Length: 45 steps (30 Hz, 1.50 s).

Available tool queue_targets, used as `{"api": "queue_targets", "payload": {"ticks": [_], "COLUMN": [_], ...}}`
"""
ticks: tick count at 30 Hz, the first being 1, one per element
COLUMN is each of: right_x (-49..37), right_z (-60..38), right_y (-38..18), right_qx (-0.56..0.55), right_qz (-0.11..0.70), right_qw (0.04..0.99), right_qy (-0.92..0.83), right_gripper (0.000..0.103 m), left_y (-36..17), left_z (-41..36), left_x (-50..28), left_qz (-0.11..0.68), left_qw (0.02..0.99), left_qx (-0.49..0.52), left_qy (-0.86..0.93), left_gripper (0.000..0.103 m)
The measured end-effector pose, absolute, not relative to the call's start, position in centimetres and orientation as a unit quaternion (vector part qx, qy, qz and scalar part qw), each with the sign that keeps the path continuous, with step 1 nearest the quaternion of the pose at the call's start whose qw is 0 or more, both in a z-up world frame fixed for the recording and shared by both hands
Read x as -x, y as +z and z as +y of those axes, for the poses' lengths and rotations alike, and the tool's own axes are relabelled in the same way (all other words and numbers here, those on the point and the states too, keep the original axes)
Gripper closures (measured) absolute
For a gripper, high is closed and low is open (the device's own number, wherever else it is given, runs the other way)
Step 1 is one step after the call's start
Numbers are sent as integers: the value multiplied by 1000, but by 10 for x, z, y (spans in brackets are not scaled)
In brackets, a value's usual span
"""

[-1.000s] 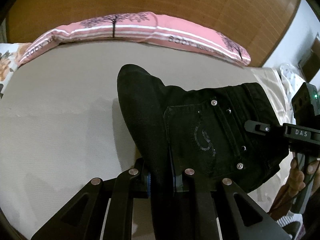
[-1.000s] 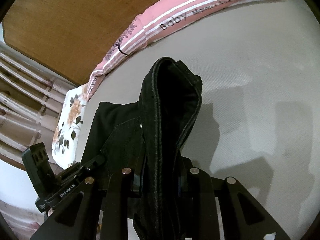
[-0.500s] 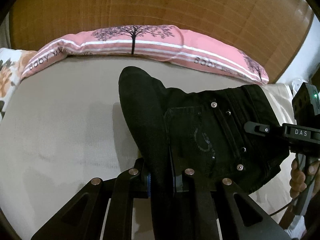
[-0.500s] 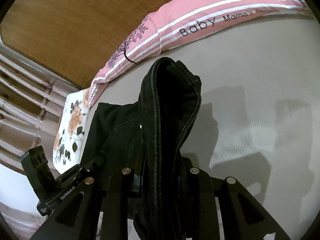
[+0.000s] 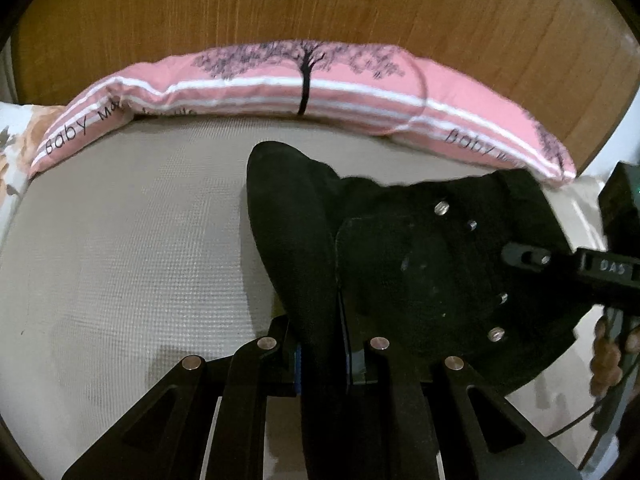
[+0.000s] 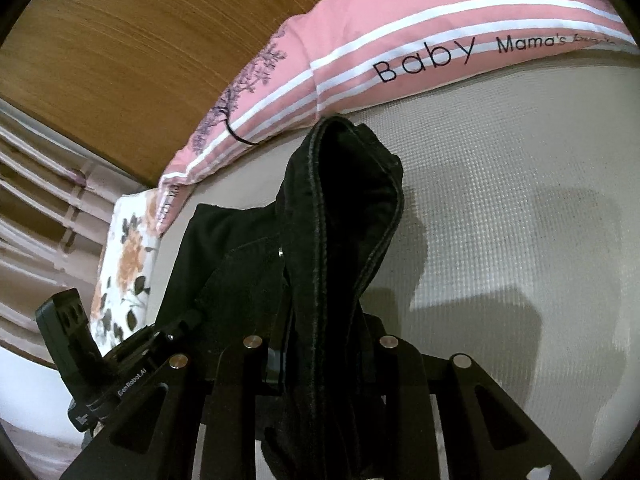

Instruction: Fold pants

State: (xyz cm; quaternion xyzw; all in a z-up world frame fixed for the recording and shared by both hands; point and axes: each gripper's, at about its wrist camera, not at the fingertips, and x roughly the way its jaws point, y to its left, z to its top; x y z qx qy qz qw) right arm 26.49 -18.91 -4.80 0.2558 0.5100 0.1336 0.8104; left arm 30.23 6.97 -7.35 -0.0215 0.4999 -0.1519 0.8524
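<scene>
Black denim pants [image 5: 400, 264] with metal rivets and a back pocket hang between my two grippers above a beige mattress [image 5: 140, 248]. My left gripper [image 5: 322, 360] is shut on a bunched edge of the pants. My right gripper [image 6: 320, 360] is shut on the stitched waistband edge [image 6: 340, 208], which stands up in front of it. The right gripper also shows at the right of the left wrist view [image 5: 568, 268]; the left gripper shows at the lower left of the right wrist view [image 6: 132, 352].
A long pink striped pillow [image 5: 304, 92] with tree prints lies along the wooden headboard [image 5: 320, 4]. A floral pillow [image 6: 128, 264] sits at the mattress corner. The person's hand [image 5: 608, 344] is at the right edge.
Both grippers have moved forward toward the headboard with the pants in them; the pink pillow looks nearer and larger. Both grips stay shut.
</scene>
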Motion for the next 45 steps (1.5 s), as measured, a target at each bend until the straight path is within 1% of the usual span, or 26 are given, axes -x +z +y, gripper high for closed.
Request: {"api": "queue_targets", "payload": {"ticks": [2,3,4,5,6,7,8,9,10,12,15,16,19,27,32,35,39,43,45], "right_x": [-266,-265,-264,-264,-263,-262,-261,-259,-257,-249,-236,-230,-212,-179,-155,-138,-116,-95,-86], "right_z": [-192,-193,-193,-193,-193,-193,-193,-193,-192,-191,-189,-189,-192,-195,-181,-172,-161,-146,-140], "right_y": [-53,-56,-59,-61,-64,-65,-66,-66,-66,-64,-61,-61,-60,-41,-15,-3,9,22,28], "right_qx": [-248,-241,-234,-227,-220,-213,-208,-203,-193,-170,-145,-138,-131,-149,-119,-106,-90,-69,-63], "right_qz": [511,513,515,517,519,518,517,516,515,512,511,509,506,487,464,449,430,407,396], "right_qw": [813,815,816,818,819,822,825,827,831,838,844,847,850,860,877,886,898,910,916], "right_qy": [129,125,120,113,108,103,94,90,86,79,75,72,66,45,41,40,30,26,22], "right_gripper": [81,79,74,72,68,60,58,55,51,49,45,42,39,38,38,30,22,11,9], "left_y": [-82,-87,-90,-94,-95,-95,-95,-95,-95,-95,-94,-94,-94,-82,-62,-52,-37,-25,-19], "left_z": [71,71,71,70,71,71,71,72,72,74,76,77,79,82,83,84,83,84,85], "left_x": [-301,-300,-299,-298,-297,-295,-294,-293,-292,-286,-277,-273,-262,-235,-209,-193,-167,-142,-130], "left_qz": [502,505,506,508,506,502,501,501,500,500,499,499,498,491,481,475,463,450,446], "left_qw": [851,850,850,849,851,854,855,856,857,857,859,859,861,868,874,877,885,891,894], "left_qx": [15,11,7,-1,-3,-7,-14,-20,-24,-33,-38,-37,-37,-41,-49,-47,-47,-44,-40], "left_qy": [-152,-149,-148,-143,-140,-138,-133,-125,-120,-118,-112,-109,-100,-68,-52,-45,-34,-27,-22], "left_gripper": [85,79,74,72,70,67,64,57,54,51,49,48,46,44,44,42,35,31,30]}}
